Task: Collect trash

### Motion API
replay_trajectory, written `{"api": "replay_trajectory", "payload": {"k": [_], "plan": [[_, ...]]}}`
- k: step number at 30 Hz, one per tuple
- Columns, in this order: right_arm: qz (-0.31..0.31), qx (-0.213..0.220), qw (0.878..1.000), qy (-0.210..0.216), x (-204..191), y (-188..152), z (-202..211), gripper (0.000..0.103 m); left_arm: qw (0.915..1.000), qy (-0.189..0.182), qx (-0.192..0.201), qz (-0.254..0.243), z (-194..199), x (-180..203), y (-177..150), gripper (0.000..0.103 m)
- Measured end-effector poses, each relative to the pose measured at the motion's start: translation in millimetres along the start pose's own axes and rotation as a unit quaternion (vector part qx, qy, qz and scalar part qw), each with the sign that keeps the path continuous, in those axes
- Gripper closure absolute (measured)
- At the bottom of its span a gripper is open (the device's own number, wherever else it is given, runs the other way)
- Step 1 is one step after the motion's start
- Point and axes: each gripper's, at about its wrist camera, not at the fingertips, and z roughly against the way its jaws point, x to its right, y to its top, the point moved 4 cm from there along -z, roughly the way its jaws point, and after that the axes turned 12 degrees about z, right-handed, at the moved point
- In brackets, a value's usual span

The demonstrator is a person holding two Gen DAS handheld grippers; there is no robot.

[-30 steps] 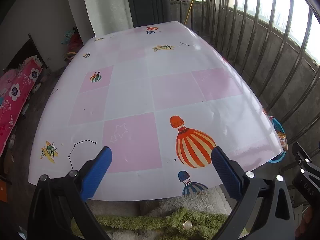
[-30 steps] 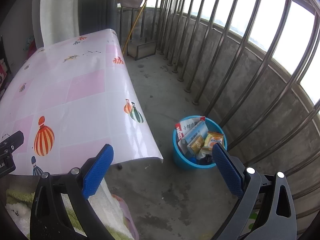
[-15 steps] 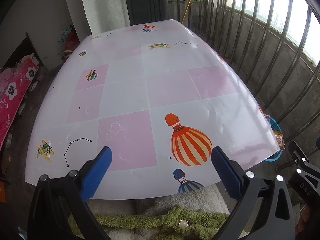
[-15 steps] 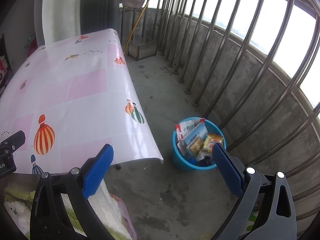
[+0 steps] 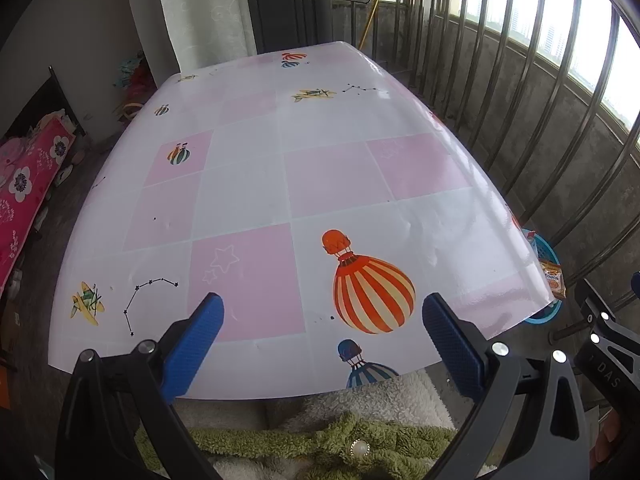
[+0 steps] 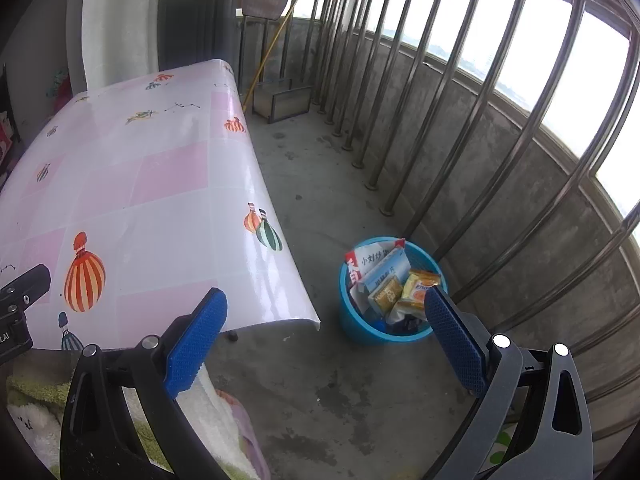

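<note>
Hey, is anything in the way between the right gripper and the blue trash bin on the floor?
Nothing visible. The right gripper is open and empty, and the blue bin of wrappers stands on bare concrete ahead of it. The table edge hangs to the bin's left, apart from it, and the railing bars stand behind it.

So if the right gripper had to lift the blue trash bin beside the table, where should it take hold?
Probably the rim of the blue trash bin, on the near-left arc, coming from above. The bin stands upright on the floor, and the snack wrappers crowd its far side and stick up past the edge. The right gripper is open and empty, with one finger going inside the wall and one outside.
</note>
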Motion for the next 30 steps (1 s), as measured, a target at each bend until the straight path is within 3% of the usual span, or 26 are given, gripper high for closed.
{"api": "replay_trajectory", "payload": {"k": [30], "plan": [[0.001, 0.002, 1.000, 0.002, -0.4, 1.3, -0.6, 0.008, 0.9999, 0.010, 0.006, 0.011, 3.6, -4.3, 5.2, 0.006]]}}
